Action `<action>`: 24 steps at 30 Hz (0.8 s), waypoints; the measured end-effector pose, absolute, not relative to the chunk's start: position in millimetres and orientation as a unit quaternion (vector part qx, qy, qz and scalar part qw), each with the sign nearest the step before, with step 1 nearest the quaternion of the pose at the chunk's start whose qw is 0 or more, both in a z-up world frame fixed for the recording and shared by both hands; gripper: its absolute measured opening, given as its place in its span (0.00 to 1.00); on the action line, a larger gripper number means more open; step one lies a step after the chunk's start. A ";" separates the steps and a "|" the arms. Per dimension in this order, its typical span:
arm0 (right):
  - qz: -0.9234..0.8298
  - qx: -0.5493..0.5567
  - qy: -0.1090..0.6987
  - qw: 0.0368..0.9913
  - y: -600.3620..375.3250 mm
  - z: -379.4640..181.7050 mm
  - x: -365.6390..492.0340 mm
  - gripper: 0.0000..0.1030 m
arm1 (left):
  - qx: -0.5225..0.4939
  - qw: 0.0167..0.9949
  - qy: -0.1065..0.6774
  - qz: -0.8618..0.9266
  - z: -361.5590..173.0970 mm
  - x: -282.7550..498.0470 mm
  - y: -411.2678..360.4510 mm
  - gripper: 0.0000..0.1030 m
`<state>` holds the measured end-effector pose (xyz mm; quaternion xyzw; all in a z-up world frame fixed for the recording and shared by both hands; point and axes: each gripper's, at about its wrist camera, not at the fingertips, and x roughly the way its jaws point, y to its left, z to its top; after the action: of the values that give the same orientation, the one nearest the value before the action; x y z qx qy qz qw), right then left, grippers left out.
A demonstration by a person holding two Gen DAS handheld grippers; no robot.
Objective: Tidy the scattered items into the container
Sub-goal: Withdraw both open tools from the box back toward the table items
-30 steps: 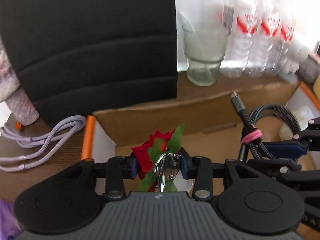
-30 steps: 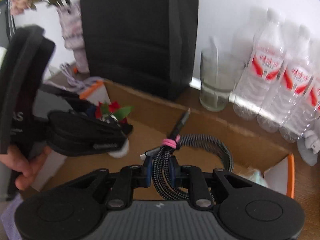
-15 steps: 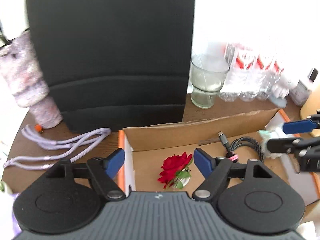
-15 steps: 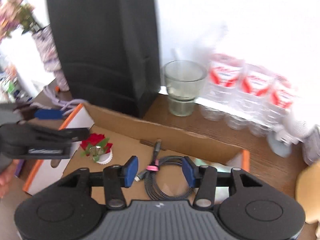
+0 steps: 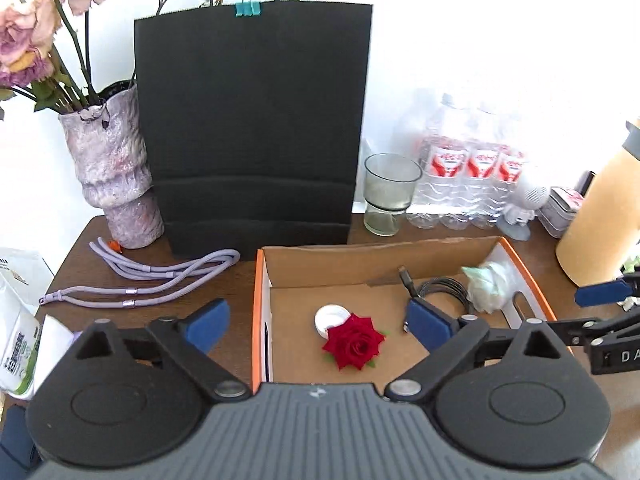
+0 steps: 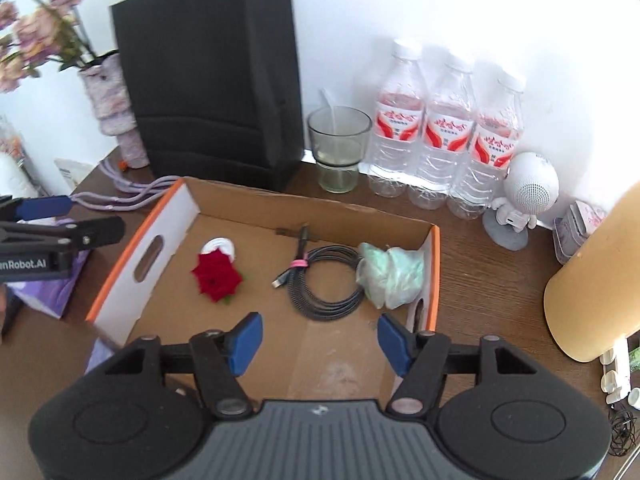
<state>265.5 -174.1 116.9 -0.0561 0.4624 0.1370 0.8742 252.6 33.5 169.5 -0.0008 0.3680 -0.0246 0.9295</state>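
Note:
An open cardboard box [image 5: 320, 260] [image 6: 304, 206] with orange rims sits on the brown table. Inside lie a red rose clip [image 5: 354, 342] [image 6: 217, 276] on a white disc, a coiled black cable [image 5: 440, 290] [image 6: 326, 280] with a pink tie, and a pale green plastic bundle [image 5: 488, 282] [image 6: 390, 276]. My left gripper [image 5: 318, 326] is open and empty above the box's left front. My right gripper [image 6: 320, 344] is open and empty above the box's front edge. A lilac cord [image 5: 140, 280] [image 6: 132, 192] lies on the table left of the box.
A black paper bag [image 5: 252, 128], a vase of dried flowers [image 5: 108, 172], a glass [image 5: 390, 192] and water bottles [image 6: 444, 136] stand behind the box. A tan bottle [image 6: 596, 280] and a white figure speaker [image 6: 520, 200] stand right. White packets [image 5: 20, 332] lie left.
Both grippers opened and let go: the rose clip and the coiled cable now lie in the box. Both grippers have pulled back and up from it.

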 end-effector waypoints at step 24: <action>0.120 -0.055 0.190 0.973 -178.2 85.0 140.6 0.76 | -0.001 0.989 0.149 -0.017 125.8 112.7 18.0 1.00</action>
<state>140.6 -178.2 85.0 -0.0551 0.1897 0.1197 0.9730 112.7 18.0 125.8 -0.0012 0.1491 -0.0174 0.9887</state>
